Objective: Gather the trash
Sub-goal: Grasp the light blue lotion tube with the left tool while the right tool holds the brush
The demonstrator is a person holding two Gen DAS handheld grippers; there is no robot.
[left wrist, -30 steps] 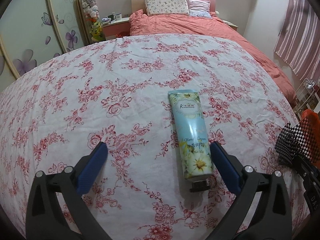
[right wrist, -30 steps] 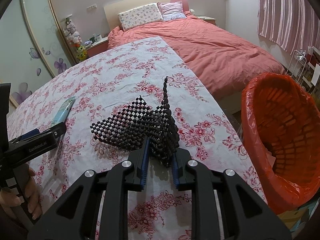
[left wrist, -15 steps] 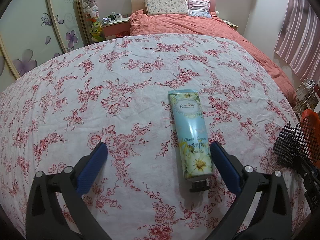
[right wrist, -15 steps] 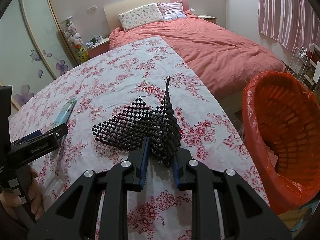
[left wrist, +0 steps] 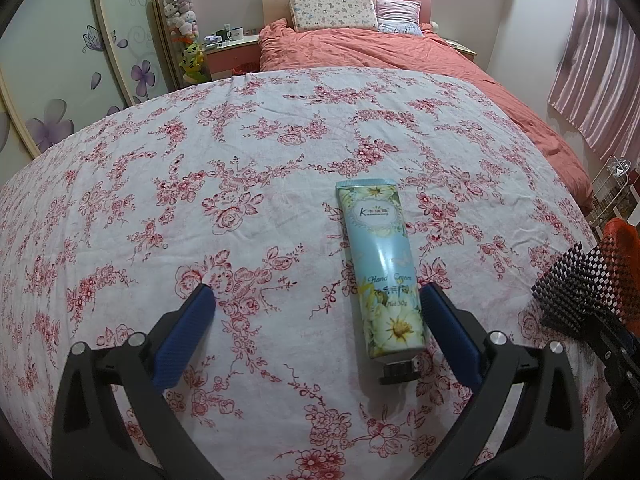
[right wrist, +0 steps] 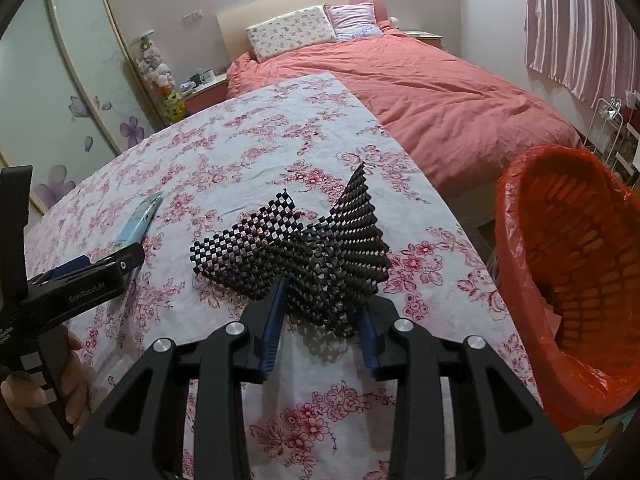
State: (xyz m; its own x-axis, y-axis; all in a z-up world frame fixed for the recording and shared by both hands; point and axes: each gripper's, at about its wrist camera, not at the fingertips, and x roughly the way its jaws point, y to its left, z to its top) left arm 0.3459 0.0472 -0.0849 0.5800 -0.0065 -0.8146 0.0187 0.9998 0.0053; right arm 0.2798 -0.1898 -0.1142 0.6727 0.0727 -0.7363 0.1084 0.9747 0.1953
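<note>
A crumpled black mesh mat (right wrist: 304, 248) lies on the floral tablecloth (right wrist: 248, 160), and also shows at the right edge of the left wrist view (left wrist: 568, 296). My right gripper (right wrist: 322, 308) straddles its near fold. Its jaws are opening: the left pad still brushes the mesh and the right pad stands just off it. A light blue hand cream tube (left wrist: 380, 264) with a black cap lies flat, cap toward me. My left gripper (left wrist: 316, 292) is open wide over the cloth, the tube lying just inside its right finger (left wrist: 444, 328), untouched.
An orange bin lined with an orange bag (right wrist: 516, 216) stands off the table's right edge, tilted toward me. Beyond the table is a bed with a coral quilt (right wrist: 440, 96). A wire rack (right wrist: 608, 120) stands by the striped curtain. A hand (right wrist: 76, 384) holds the left gripper's handle.
The right gripper's jaws have parted from a tight pinch on the mesh mat, and the mat has slackened between them. The left gripper and the tube have not moved.
</note>
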